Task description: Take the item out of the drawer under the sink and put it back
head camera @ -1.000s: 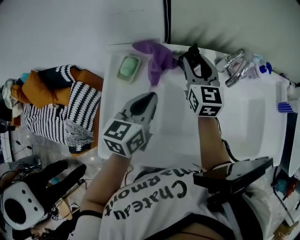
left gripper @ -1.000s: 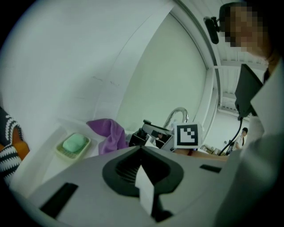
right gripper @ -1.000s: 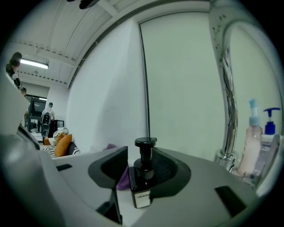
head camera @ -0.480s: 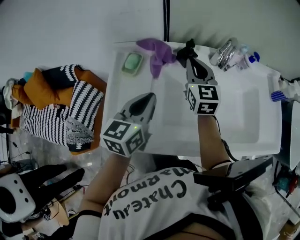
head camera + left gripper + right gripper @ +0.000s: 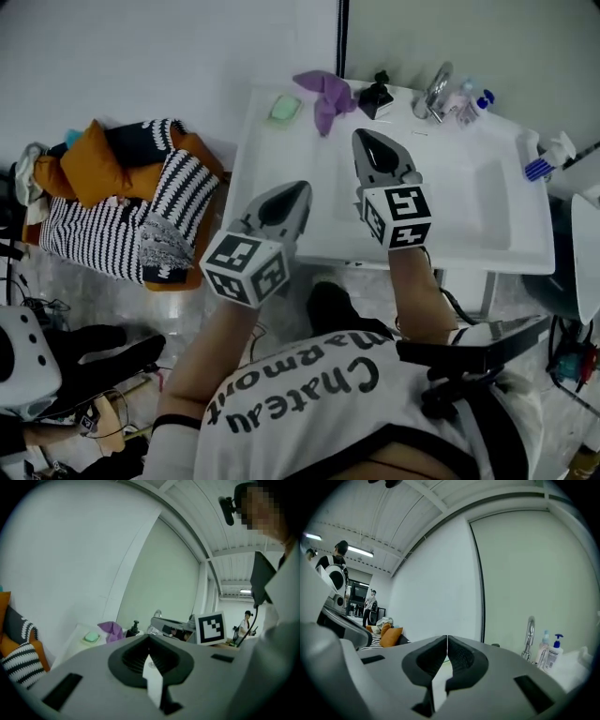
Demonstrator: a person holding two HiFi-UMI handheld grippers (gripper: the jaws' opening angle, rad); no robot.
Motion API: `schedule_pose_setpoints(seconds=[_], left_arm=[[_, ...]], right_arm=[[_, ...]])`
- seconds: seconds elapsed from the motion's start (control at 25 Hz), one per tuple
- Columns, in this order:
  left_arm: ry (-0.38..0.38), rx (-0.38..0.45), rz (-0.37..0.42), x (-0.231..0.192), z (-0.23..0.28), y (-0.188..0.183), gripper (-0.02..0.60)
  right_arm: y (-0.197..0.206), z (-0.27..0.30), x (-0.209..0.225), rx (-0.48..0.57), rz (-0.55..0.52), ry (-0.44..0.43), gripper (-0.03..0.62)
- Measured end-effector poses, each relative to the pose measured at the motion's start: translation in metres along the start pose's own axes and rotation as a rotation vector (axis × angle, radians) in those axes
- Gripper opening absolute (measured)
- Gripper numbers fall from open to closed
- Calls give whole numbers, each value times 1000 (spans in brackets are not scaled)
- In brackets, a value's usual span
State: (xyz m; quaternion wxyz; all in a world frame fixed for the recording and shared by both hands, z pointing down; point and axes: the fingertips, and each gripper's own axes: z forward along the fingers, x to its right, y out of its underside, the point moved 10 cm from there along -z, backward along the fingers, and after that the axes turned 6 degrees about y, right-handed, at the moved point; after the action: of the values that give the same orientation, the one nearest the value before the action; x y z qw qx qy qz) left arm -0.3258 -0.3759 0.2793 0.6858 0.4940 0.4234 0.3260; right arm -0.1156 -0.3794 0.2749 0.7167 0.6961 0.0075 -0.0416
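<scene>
R gripper (image 5: 367, 134) back fr sink (image 5: 469, 202), just closed empty | L gripper (image 5: 301, 187) back, shut

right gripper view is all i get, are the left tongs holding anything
Observer: no, the left tongs are shut with nothing between them.
Operator: what else am i missing out there
Observer: a purple cloth lies draped on the back rim of the sink, left of the tap.
Operator: anything further left
Observer: a green bar of soap, near the back left corner.
</scene>
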Motion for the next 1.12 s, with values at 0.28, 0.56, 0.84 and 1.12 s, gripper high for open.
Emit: schedule_pose_setpoints(seconds=[0.28, 0.56, 0.84, 1.12], left_arm=[[26, 64, 55, 46, -69, 5, 9], [58, 116, 60, 87, -119, 8, 9], [89, 135, 75, 115, -140, 8, 9], [91, 91, 40, 131, -158, 28, 9]], right_arm=[[-33, -85, -61, 78, -23, -66, 15], [-44, -163, -107, 70, -49, -110, 15], [-49, -205, -127, 40, -46, -136, 14], [-33, -226, -136, -59, 97, -223, 14]])
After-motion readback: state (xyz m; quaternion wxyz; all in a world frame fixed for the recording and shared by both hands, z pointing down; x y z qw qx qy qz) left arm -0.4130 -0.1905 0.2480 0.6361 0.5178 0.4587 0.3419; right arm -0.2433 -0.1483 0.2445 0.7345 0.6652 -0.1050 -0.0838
